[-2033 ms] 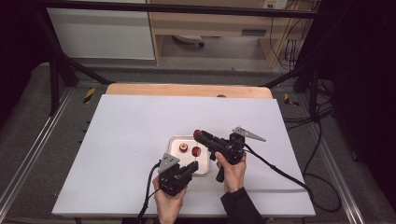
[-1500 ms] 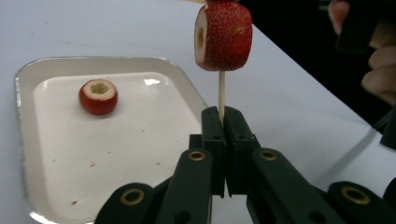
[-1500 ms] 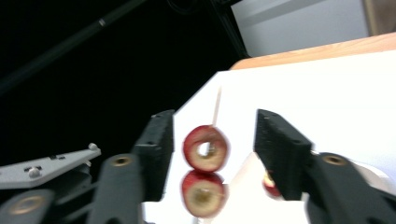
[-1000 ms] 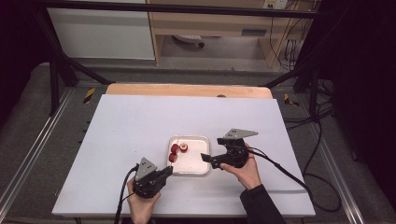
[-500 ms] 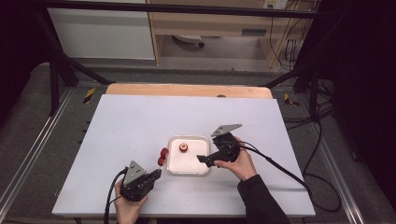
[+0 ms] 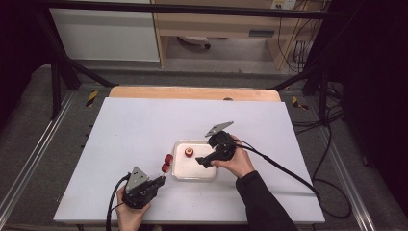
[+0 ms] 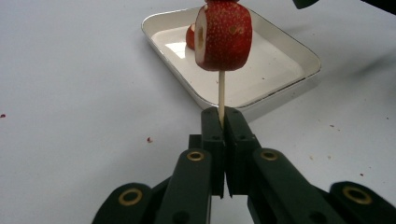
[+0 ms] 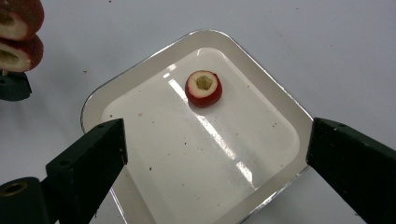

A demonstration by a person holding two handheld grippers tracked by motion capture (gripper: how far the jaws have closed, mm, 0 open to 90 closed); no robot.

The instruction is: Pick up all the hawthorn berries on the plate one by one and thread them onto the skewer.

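My left gripper (image 7: 223,116) is shut on a thin wooden skewer (image 7: 221,91) that carries red strawberry pieces (image 7: 224,35). In the high view the left gripper (image 6: 159,181) sits at the table's front left, with the skewered strawberries (image 6: 167,162) just left of the white tray (image 6: 179,173). One cored strawberry piece (image 8: 203,88) lies in the tray (image 8: 280,112), toward its far left corner in the high view (image 6: 189,152). My right gripper (image 8: 217,140) hangs open above the tray with nothing between its jaws. From above, the right gripper (image 6: 204,161) reaches in from the tray's right side.
The white table top (image 6: 144,125) stretches wide behind and left of the tray. A wooden board (image 6: 192,93) runs along its far edge. A black cable (image 6: 284,168) trails right from the right gripper. Small red specks (image 7: 148,139) dot the table.
The right gripper has moved left, over the tray. The left gripper, with the skewer in it, has drawn back toward the front left corner and has hardly moved since.
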